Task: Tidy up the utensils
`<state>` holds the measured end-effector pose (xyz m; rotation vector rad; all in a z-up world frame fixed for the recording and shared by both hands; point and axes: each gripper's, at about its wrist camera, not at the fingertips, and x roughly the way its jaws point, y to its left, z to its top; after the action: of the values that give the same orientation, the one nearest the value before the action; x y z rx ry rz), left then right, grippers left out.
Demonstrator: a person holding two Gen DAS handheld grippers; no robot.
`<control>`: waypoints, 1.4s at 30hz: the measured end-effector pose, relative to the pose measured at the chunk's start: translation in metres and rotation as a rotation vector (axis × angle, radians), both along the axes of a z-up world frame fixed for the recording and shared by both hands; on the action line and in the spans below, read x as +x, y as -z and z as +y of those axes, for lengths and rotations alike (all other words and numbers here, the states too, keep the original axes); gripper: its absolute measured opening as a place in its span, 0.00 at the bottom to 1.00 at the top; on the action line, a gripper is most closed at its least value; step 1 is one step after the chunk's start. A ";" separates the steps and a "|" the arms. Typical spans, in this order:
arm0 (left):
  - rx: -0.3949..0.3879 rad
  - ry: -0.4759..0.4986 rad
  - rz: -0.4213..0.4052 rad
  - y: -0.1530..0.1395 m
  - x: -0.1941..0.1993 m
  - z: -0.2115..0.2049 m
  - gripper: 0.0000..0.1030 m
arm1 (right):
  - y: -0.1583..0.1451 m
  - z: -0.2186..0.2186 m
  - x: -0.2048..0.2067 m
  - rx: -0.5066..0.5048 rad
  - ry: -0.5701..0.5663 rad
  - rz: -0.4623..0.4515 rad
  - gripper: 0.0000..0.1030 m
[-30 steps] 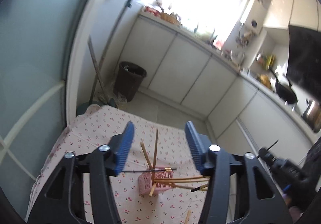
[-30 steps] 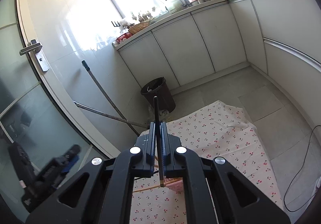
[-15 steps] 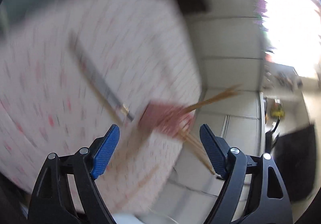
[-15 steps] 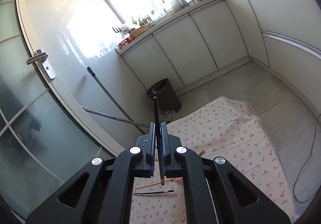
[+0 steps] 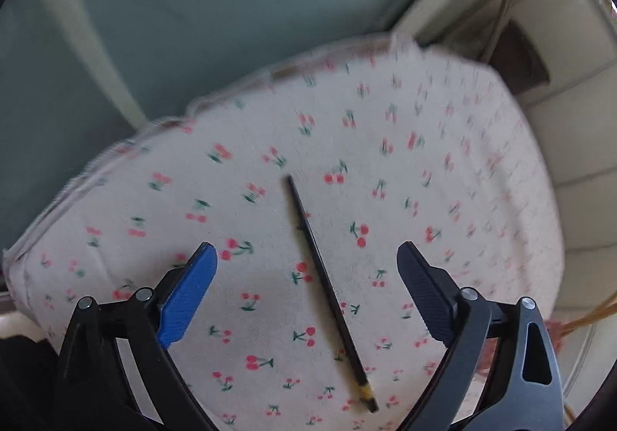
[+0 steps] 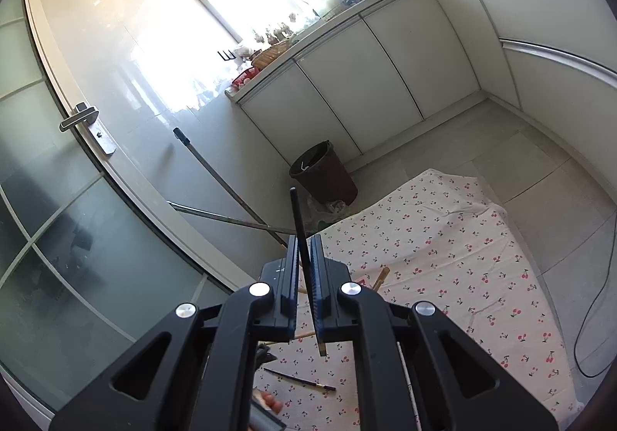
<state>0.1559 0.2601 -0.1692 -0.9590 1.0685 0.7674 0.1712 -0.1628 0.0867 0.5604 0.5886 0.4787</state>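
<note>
A black chopstick lies flat on the cherry-print cloth. My left gripper is open and hovers just above it, one finger on each side. My right gripper is shut on a second black chopstick, held upright above the cloth. The lying chopstick also shows below it in the right wrist view. Wooden chopstick ends poke out behind the right fingers; the pink holder is mostly hidden.
A dark waste bin and two mop poles stand past the cloth's far edge. White cabinets run along the wall. A frosted glass door is beside the cloth. A black cable lies on the floor at right.
My left gripper has swung down from looking across the kitchen to straddling the lying black chopstick. My right gripper has risen slightly, still holding its chopstick.
</note>
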 end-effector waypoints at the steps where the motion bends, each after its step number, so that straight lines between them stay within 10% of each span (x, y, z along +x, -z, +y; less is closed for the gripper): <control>1: -0.012 0.018 0.011 0.007 0.005 -0.002 0.89 | 0.000 -0.001 0.000 0.001 -0.001 0.000 0.07; 5: 0.086 0.148 -0.017 0.003 0.027 -0.020 0.80 | -0.001 -0.005 -0.002 0.000 0.000 0.001 0.07; 7: 0.121 0.255 -0.053 -0.002 0.037 -0.026 0.44 | -0.001 -0.007 -0.003 0.001 0.002 0.002 0.07; 8: 0.075 0.288 -0.097 -0.001 0.038 -0.025 0.04 | -0.002 -0.009 -0.003 0.005 0.002 0.003 0.07; 10: -0.060 0.302 -0.164 0.006 0.036 -0.018 0.04 | -0.002 -0.012 -0.005 0.012 0.000 0.004 0.07; 17: -0.076 0.395 -0.374 -0.045 0.010 -0.014 0.04 | 0.000 -0.016 -0.007 0.028 -0.008 0.020 0.08; 28: 0.345 0.569 -0.572 -0.176 -0.017 -0.075 0.04 | -0.005 -0.024 -0.008 0.059 0.003 0.011 0.08; 42: 0.467 0.688 -0.816 -0.287 -0.009 -0.144 0.04 | -0.009 -0.039 0.005 0.102 0.034 0.010 0.08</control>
<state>0.1466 0.1157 0.1173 -0.3710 0.4005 0.0067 0.1763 -0.2013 0.0961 0.6690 0.5651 0.4761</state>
